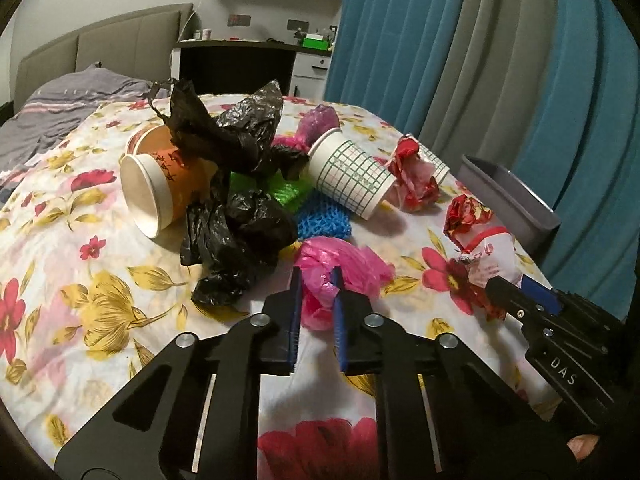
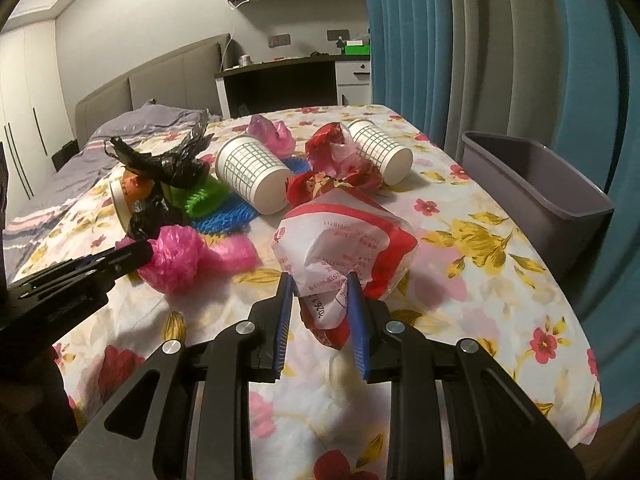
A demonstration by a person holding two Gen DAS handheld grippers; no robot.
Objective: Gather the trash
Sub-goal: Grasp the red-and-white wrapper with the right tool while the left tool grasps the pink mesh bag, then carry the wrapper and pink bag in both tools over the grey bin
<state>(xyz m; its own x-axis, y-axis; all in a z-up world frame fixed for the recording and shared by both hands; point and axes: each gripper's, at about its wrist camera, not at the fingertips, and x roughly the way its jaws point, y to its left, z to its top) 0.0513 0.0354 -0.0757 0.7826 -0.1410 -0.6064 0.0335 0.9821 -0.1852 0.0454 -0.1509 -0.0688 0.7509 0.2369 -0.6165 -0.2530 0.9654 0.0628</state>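
In the left wrist view my left gripper is shut on a crumpled pink plastic bag lying on the floral sheet. The right wrist view shows the same pink bag with the left gripper at its left side. My right gripper is shut on a white and red plastic wrapper, whose bulk puffs up beyond the fingertips. From the left wrist view, the right gripper holds that wrapper at the right.
A grey bin stands open at the bed's right edge, before blue curtains. Further back lie black bags, an orange cup, two grid-print cups, red wrappers, and green and blue knitted mats.
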